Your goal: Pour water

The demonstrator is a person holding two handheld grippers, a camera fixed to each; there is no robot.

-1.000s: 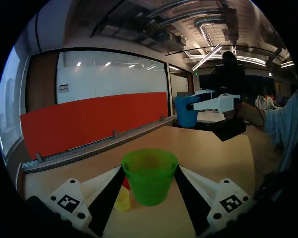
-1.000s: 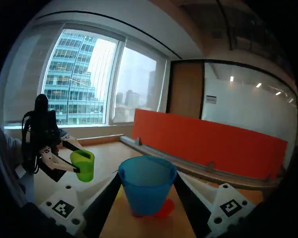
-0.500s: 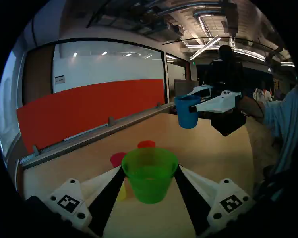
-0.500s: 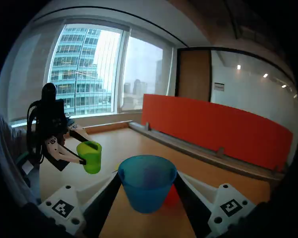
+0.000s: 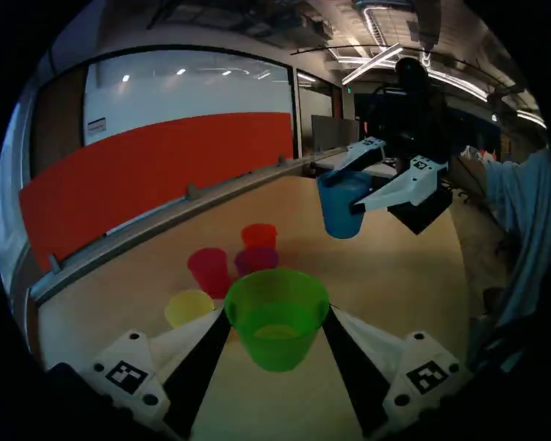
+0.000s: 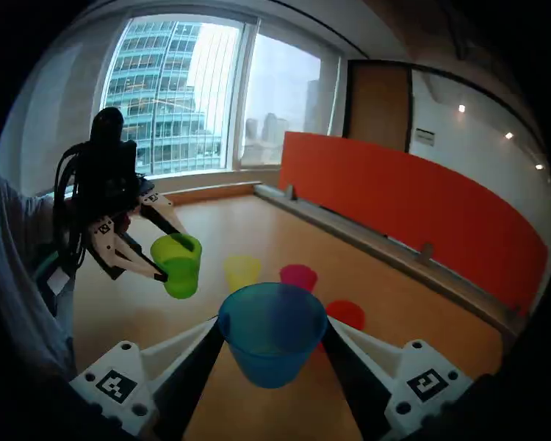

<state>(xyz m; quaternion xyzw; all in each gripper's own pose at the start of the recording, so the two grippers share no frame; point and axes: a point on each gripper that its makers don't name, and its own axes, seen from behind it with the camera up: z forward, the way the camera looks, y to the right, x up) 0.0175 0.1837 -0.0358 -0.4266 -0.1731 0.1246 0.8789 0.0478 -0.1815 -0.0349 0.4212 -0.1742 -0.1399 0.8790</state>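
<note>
The left gripper (image 5: 276,322) has its jaws clamped on either side of a translucent green plastic cup (image 5: 277,342). The cup is upright with a bit of liquid sitting low inside. Just past it, on the light wooden worktop (image 5: 400,272), there's a little cluster of plastic cups: a small yellow cup (image 5: 188,307), a pink cup (image 5: 209,270), a purple cup (image 5: 256,259) and an orange-red cup (image 5: 259,235) furthest back. Up to the right, the right gripper (image 5: 341,192) pinches a blue plastic cup (image 5: 340,209) well clear of the worktop. There's a light blue sleeve (image 5: 527,220) off at the edge. A long orange wall panel (image 5: 150,165) runs behind the worktop's far side.
</note>
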